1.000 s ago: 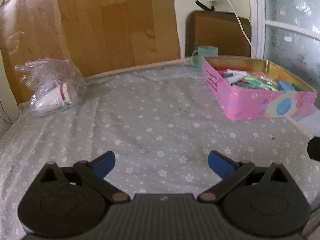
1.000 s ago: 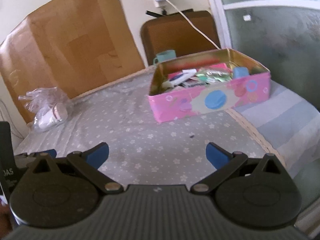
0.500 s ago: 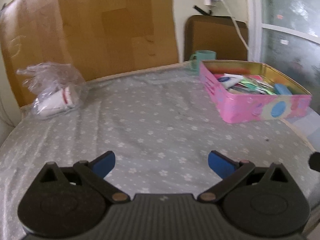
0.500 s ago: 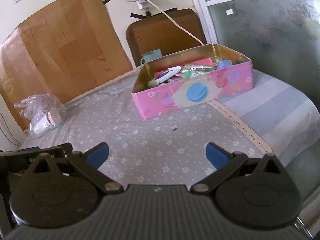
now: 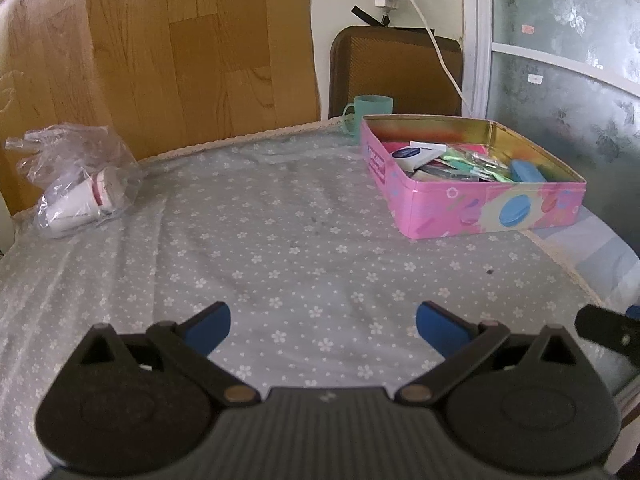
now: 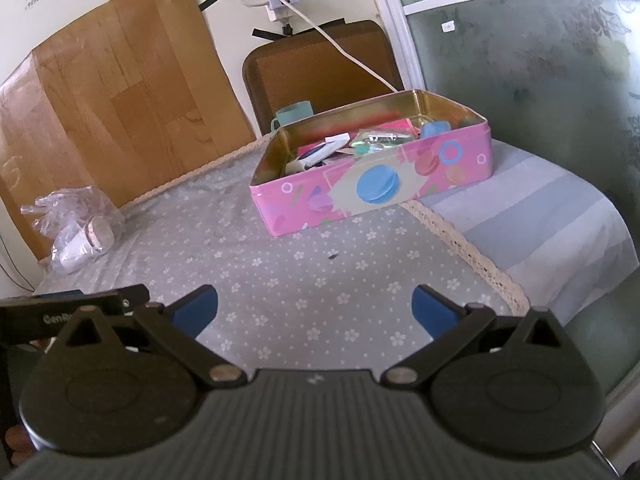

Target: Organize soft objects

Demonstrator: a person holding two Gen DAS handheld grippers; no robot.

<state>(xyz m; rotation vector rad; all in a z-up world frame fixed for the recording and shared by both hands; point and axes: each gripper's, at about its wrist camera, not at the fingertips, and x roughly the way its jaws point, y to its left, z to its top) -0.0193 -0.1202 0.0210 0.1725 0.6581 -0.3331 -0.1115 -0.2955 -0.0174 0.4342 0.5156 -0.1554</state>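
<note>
Both grippers, left [image 5: 322, 326] and right [image 6: 314, 306], hover wide apart and empty above the grey flowered tablecloth [image 5: 280, 248]. Near its far right edge sits the pink rectangular tin [image 5: 492, 208], holding assorted packets.

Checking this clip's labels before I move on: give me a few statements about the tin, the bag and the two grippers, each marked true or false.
1. The pink tin has no lid on. True.
2. The left gripper grips the plastic bag. False: it is open, holding nothing.
3. The teal mug stands behind the tin. True.
4. The right gripper is shut. False: it is open.
5. The bag lies inside the tin. False: it lies on the tablecloth, apart from it.
</note>
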